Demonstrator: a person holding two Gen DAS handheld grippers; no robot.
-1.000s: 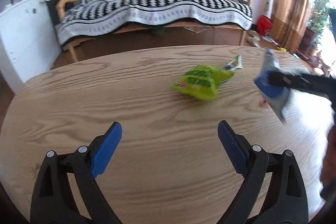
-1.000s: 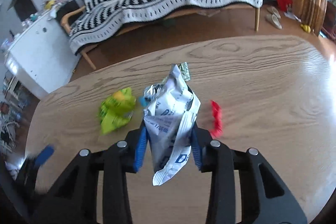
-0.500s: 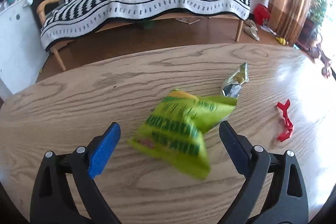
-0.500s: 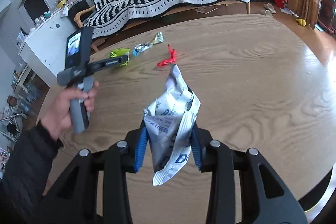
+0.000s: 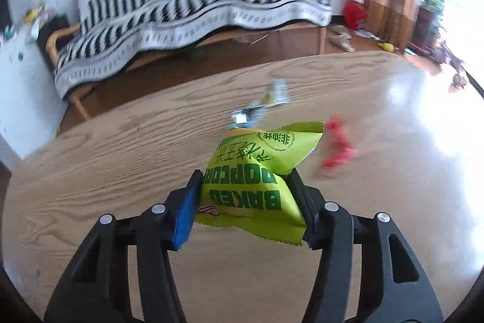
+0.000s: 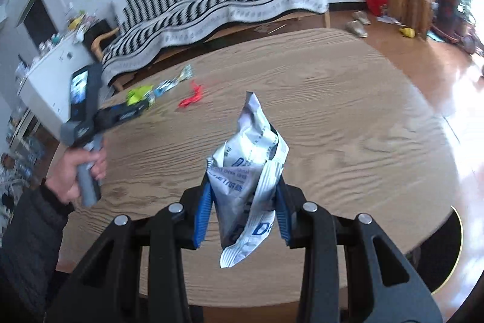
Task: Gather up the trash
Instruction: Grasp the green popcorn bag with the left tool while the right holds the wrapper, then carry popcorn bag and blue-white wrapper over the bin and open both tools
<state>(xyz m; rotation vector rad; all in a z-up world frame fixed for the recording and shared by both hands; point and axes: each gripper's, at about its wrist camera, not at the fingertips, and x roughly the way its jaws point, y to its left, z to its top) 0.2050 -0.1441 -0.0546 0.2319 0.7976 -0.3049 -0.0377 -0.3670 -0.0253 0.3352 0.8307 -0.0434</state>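
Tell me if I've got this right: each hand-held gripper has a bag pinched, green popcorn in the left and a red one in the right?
Nearly. The left hand-held gripper does pinch the green popcorn bag, but the right wrist view shows the right hand-held gripper holding a white-and-blue bag, not a red one. The only red thing is a small scrap lying on the table.

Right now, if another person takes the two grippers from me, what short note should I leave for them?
Left gripper: jaws shut on the green popcorn snack bag.
Right gripper: jaws shut on the white and blue crumpled foil bag, held above the round wooden table.
Done: two pieces of trash are gripped.
Left on the table: the silver and blue twisted wrapper and the red crumpled wrapper, lying apart from each other.
No trash bin is in view, so where to drop them cannot be told.
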